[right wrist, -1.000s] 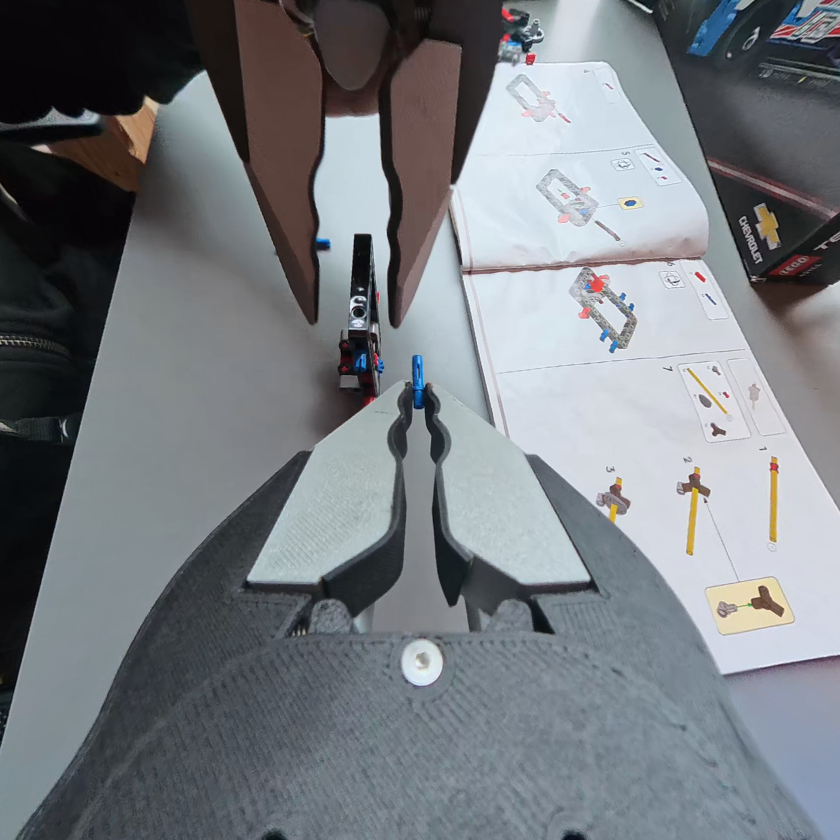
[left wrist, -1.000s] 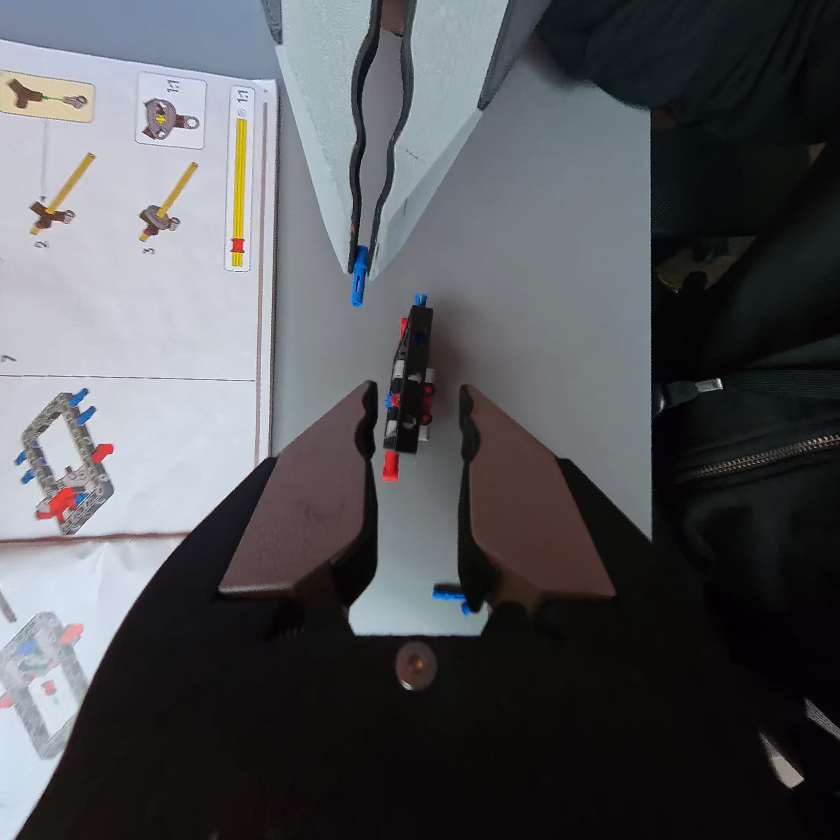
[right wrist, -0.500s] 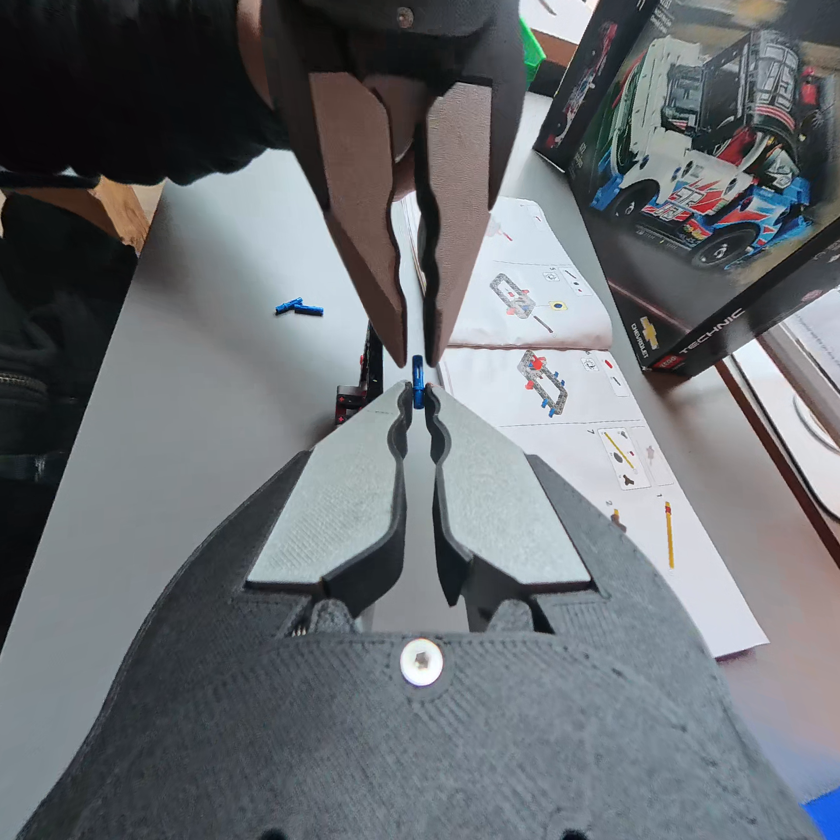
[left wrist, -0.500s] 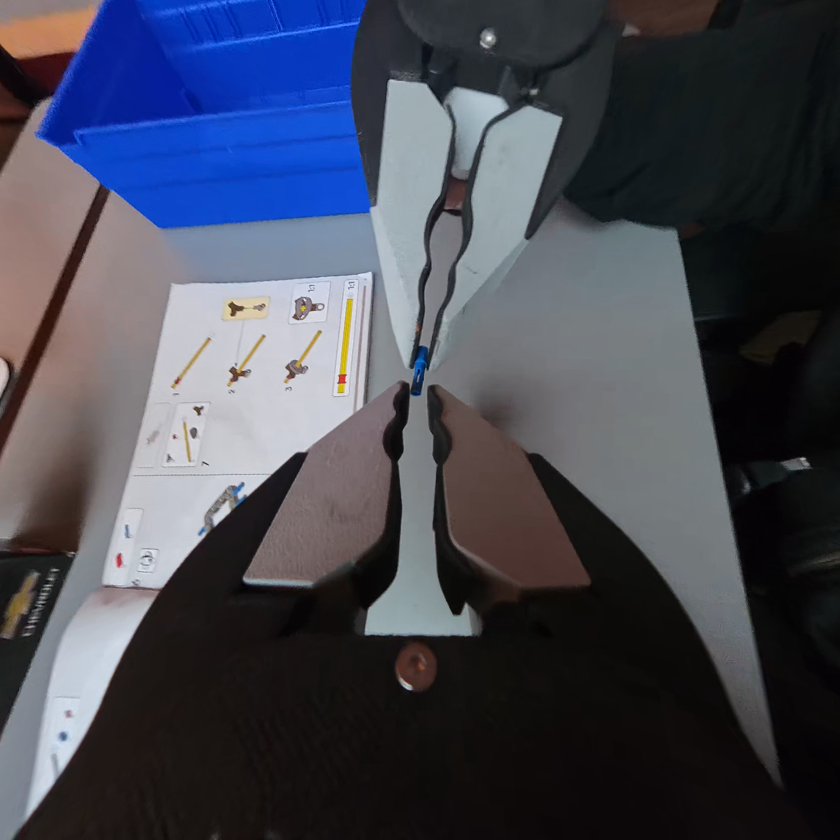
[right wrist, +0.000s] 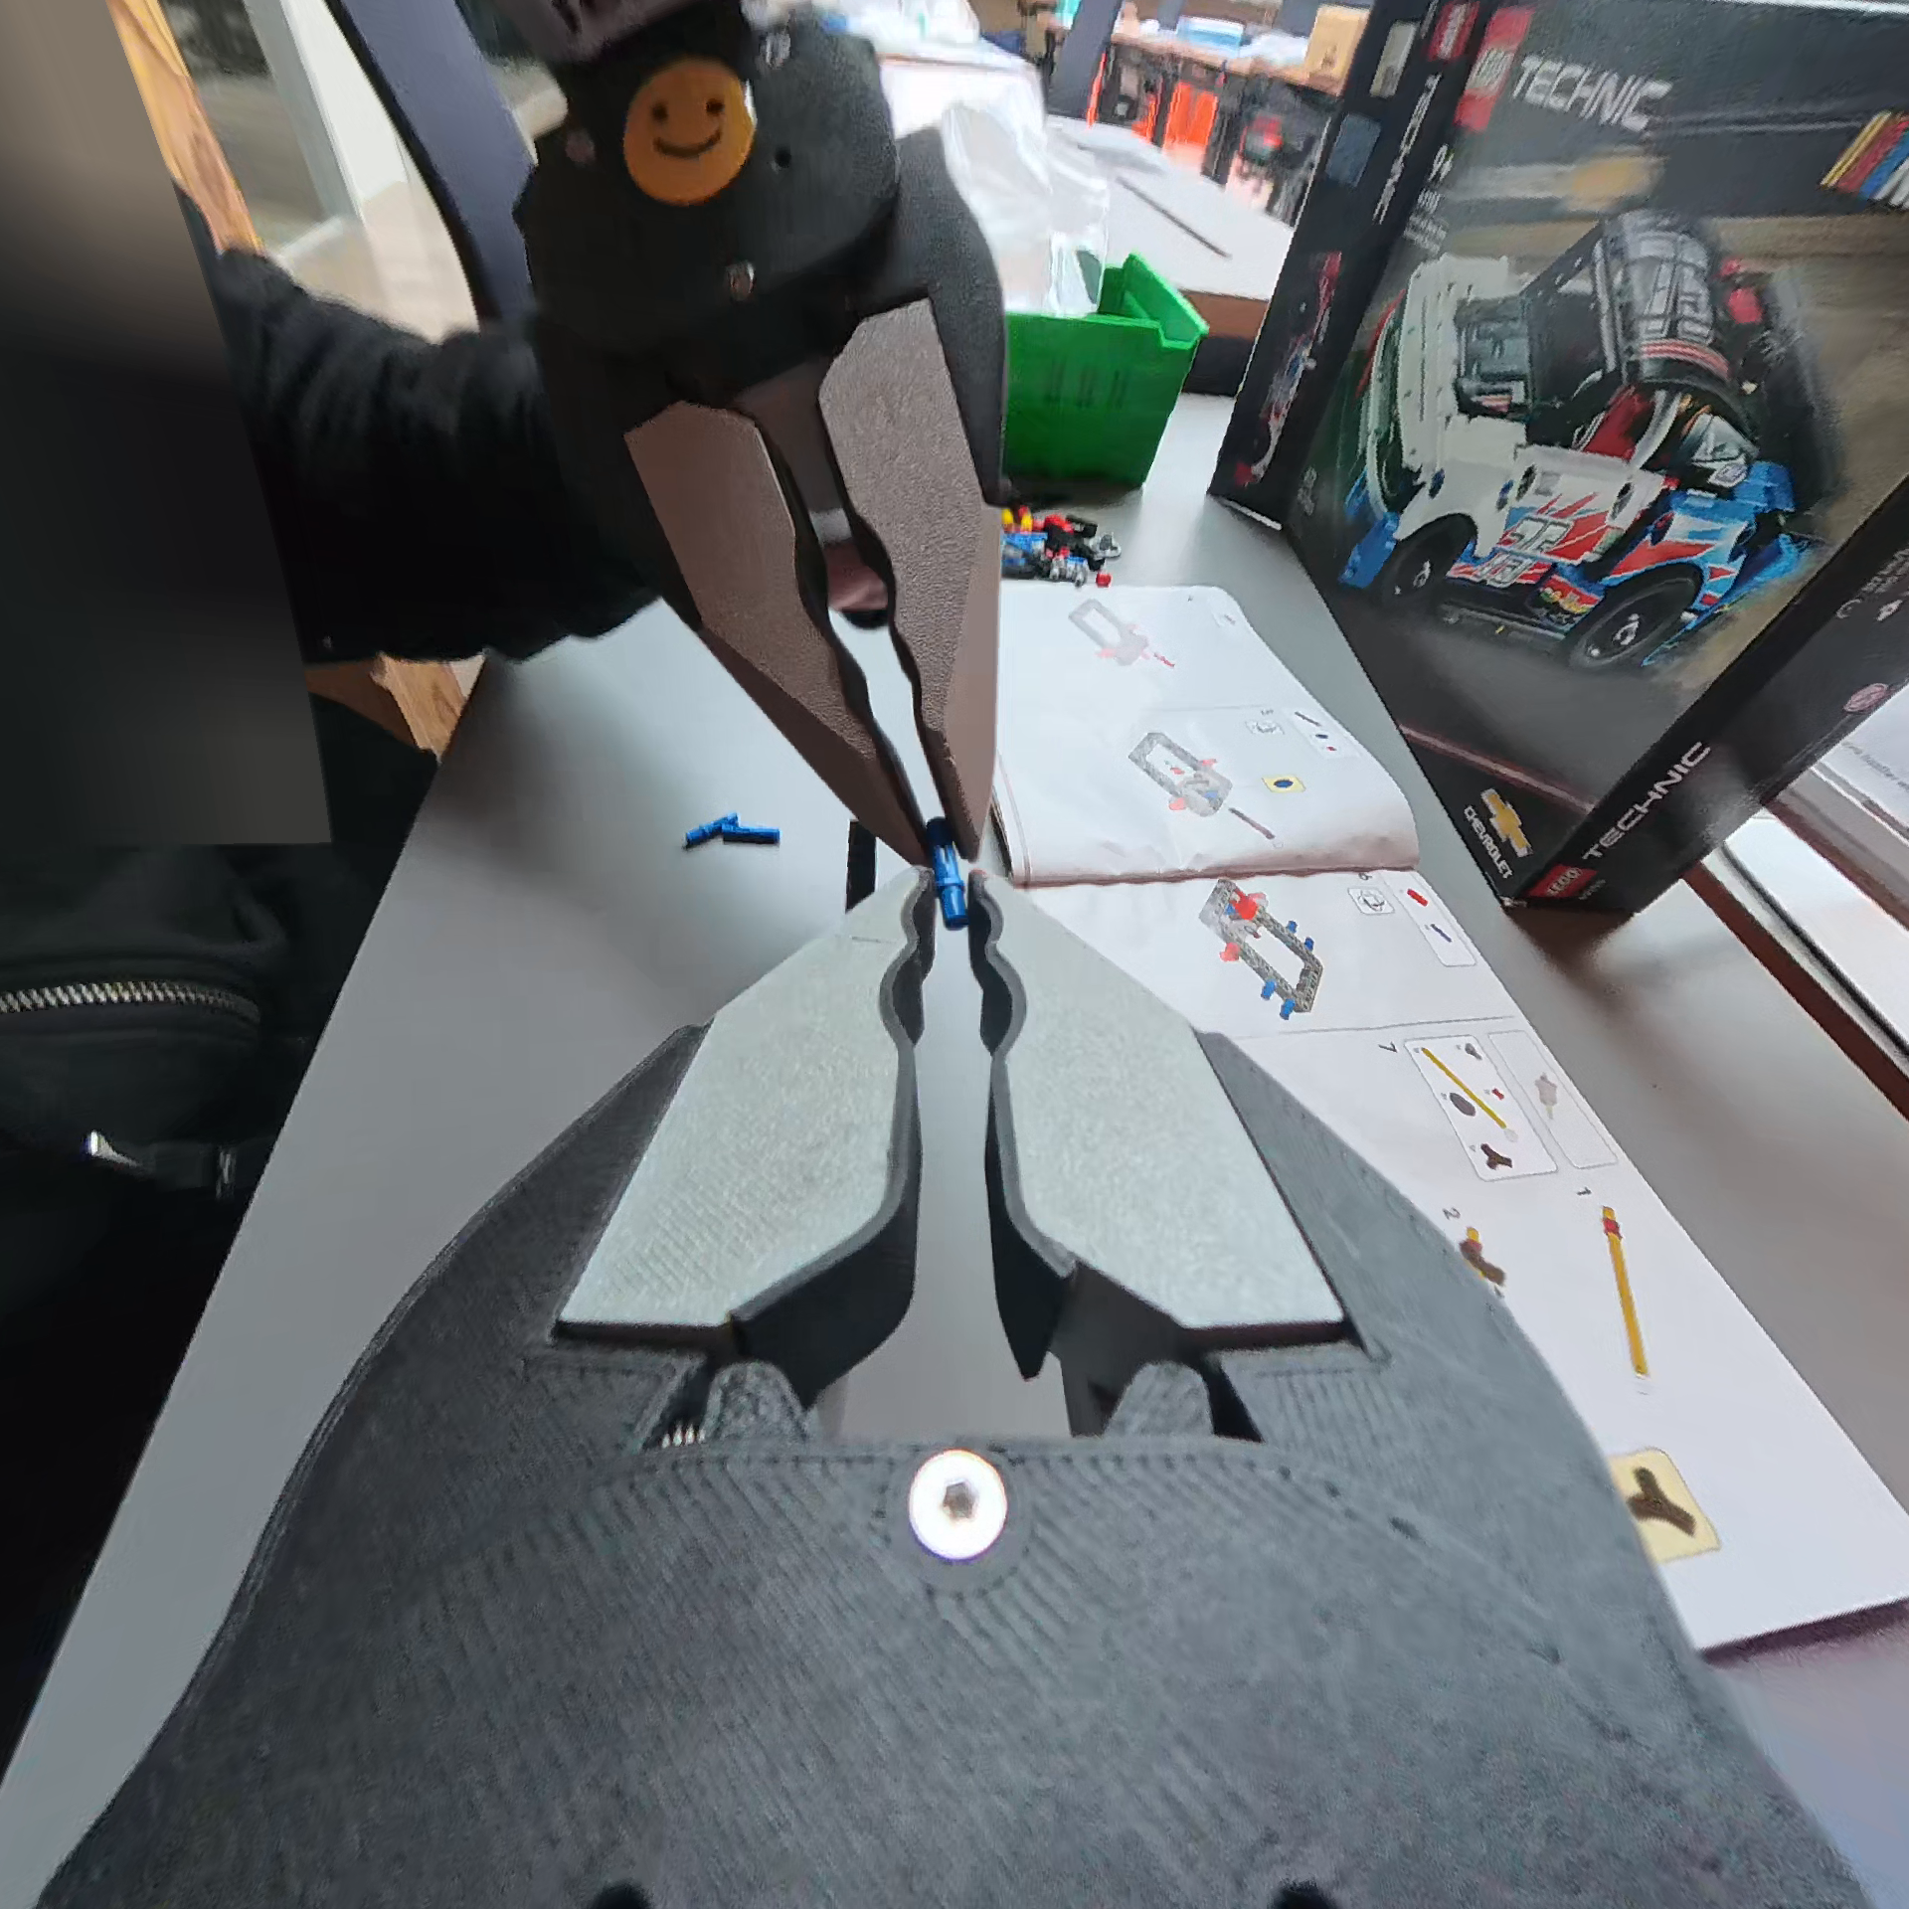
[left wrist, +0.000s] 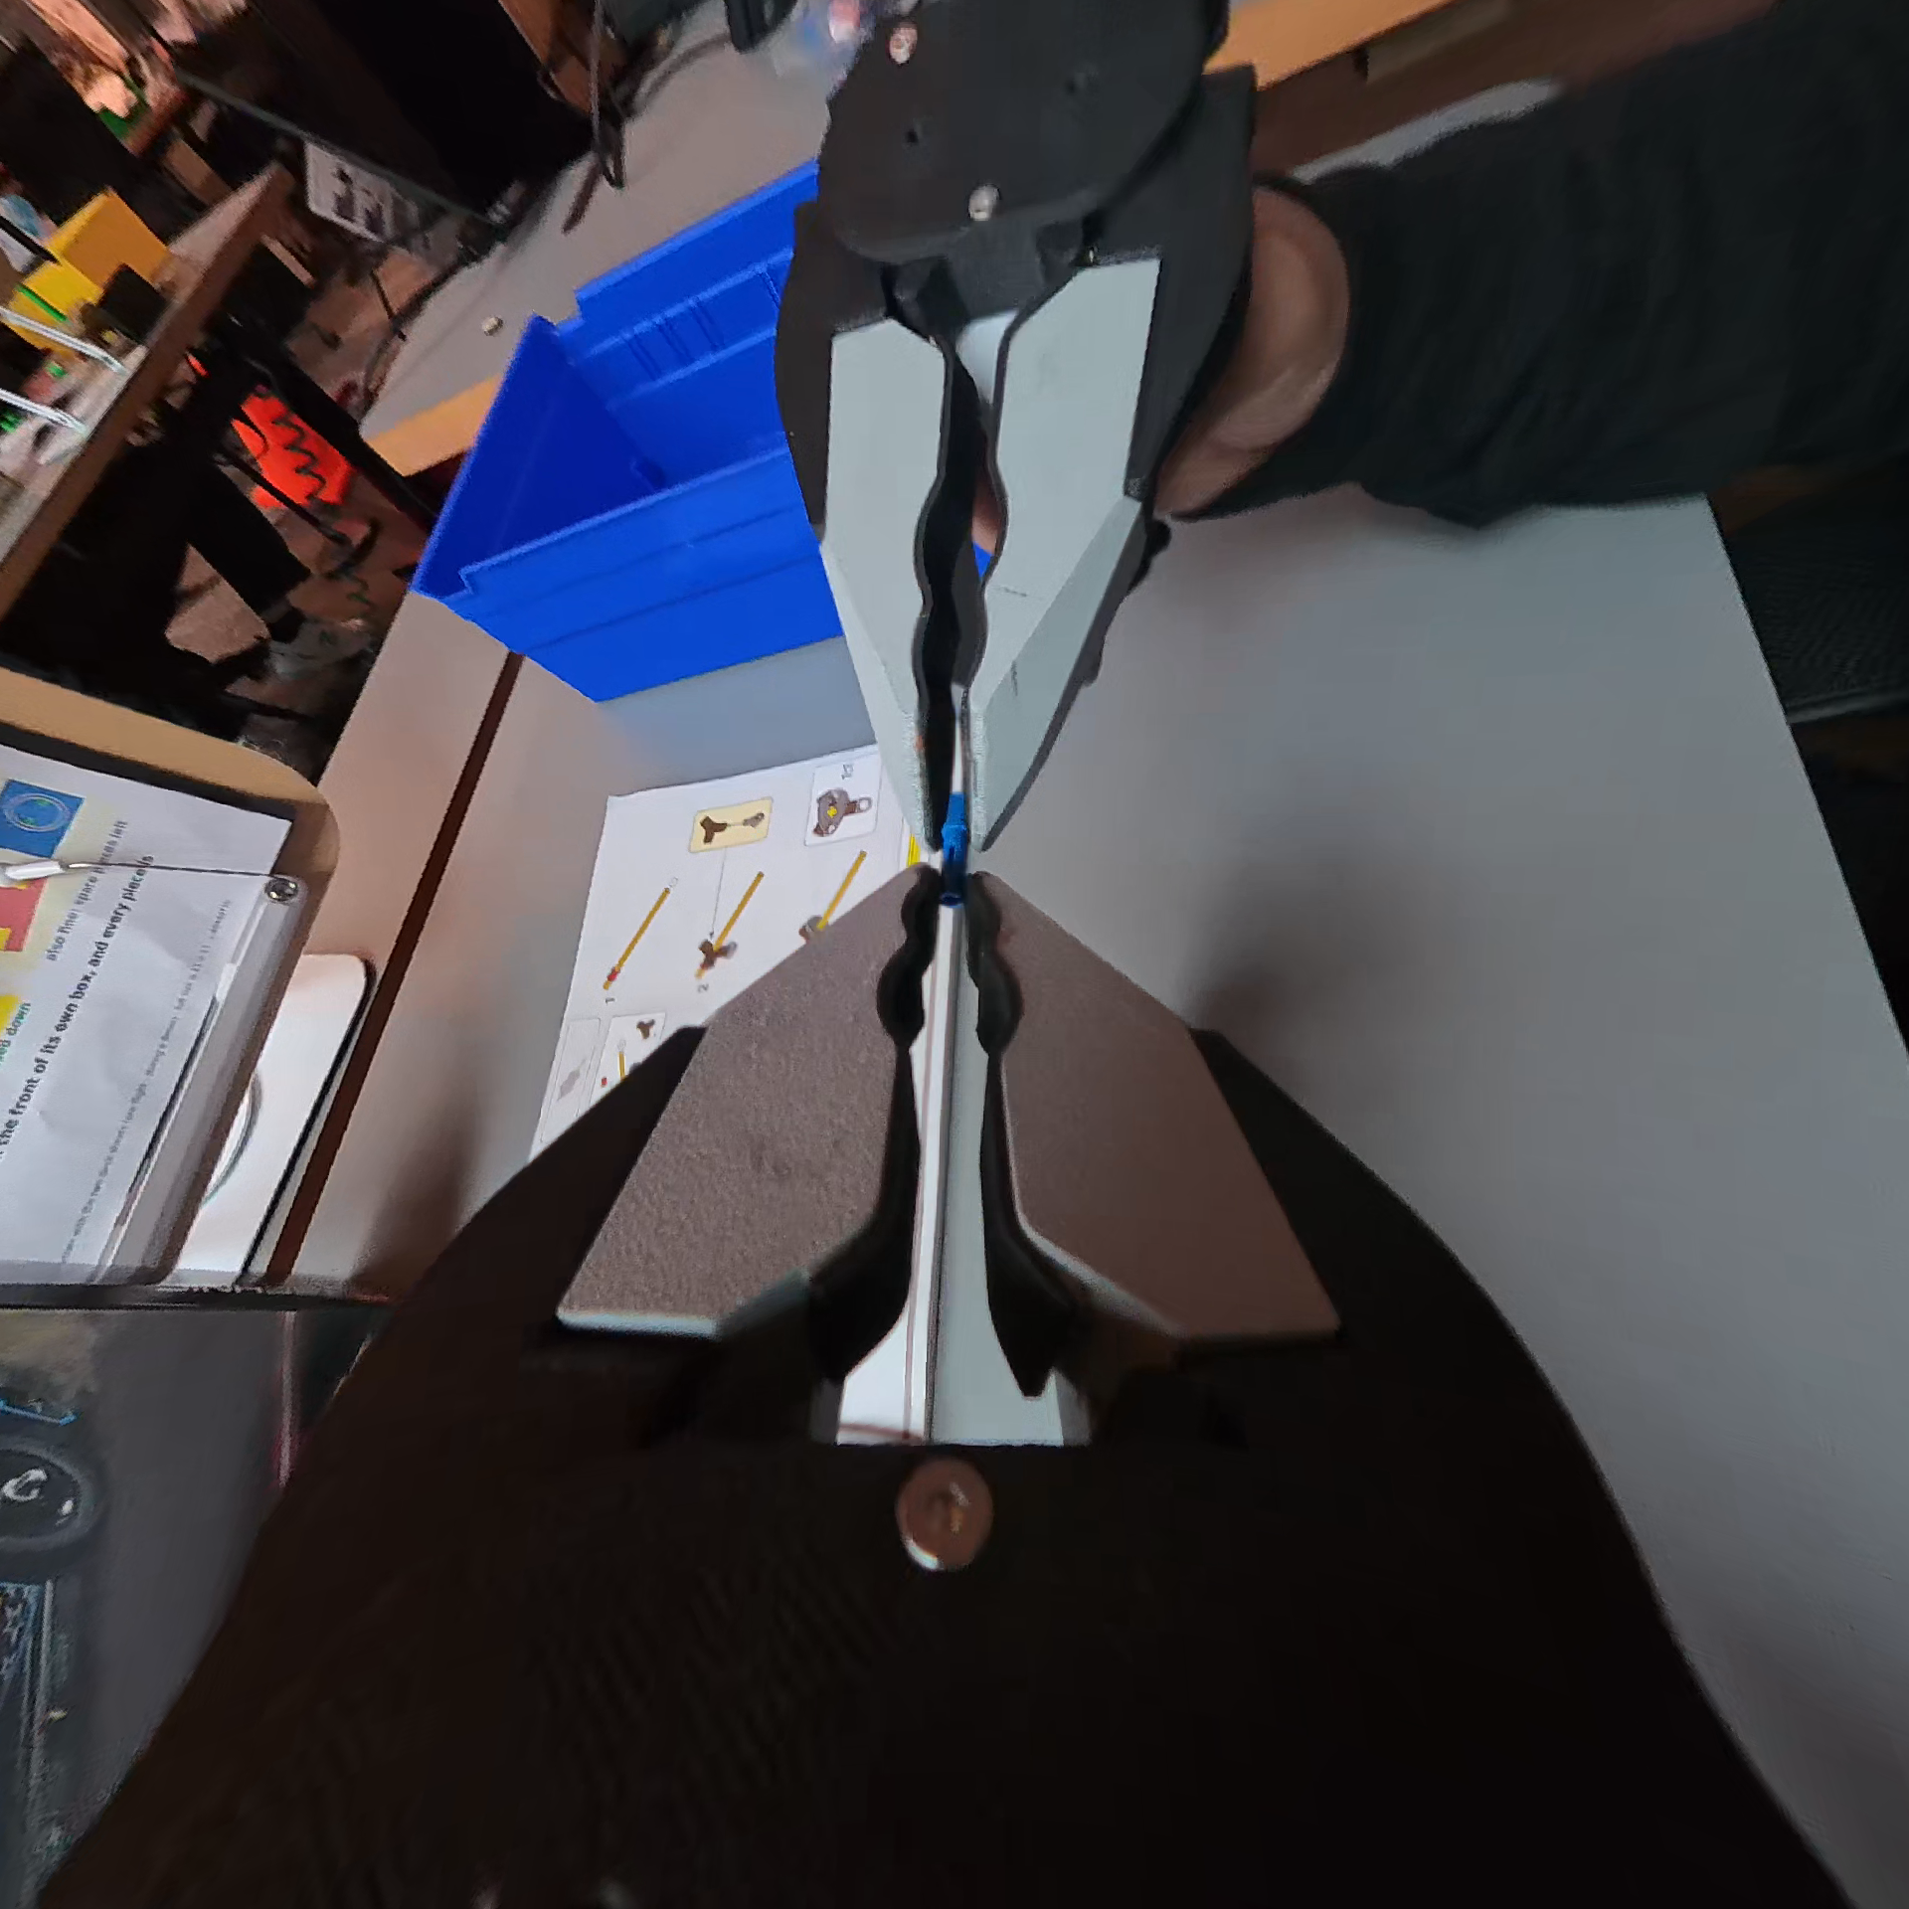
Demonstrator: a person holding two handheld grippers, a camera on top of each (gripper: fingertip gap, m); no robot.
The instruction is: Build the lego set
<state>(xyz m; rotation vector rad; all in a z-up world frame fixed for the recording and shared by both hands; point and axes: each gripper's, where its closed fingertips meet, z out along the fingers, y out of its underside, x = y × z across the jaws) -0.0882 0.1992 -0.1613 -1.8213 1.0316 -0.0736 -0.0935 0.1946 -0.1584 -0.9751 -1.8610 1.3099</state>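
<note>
A small blue pin (right wrist: 946,881) is held in the air between both grippers, tip to tip. My right gripper (right wrist: 948,890), with grey fingers, is shut on its near end. My left gripper (right wrist: 942,845), with brown fingers, comes down from above and is shut on its far end. In the left wrist view my left gripper (left wrist: 948,890) meets the right gripper (left wrist: 956,832) at the blue pin (left wrist: 952,835). The black frame assembly (right wrist: 857,863) stands on the grey table (right wrist: 579,930), mostly hidden behind the brown fingers.
The open instruction booklet (right wrist: 1219,785) lies to the right, also in the left wrist view (left wrist: 713,919). The set's box (right wrist: 1612,455) stands behind it. A green bin (right wrist: 1095,382), several loose parts (right wrist: 1054,542), two loose blue pins (right wrist: 731,830), a blue bin (left wrist: 640,496). Both grippers' tips are close together, under 4 cm apart.
My left gripper left the black frame, shut, and rose to meet the right gripper. It now grips the pin's free end. Both grippers have lifted well above the table.
</note>
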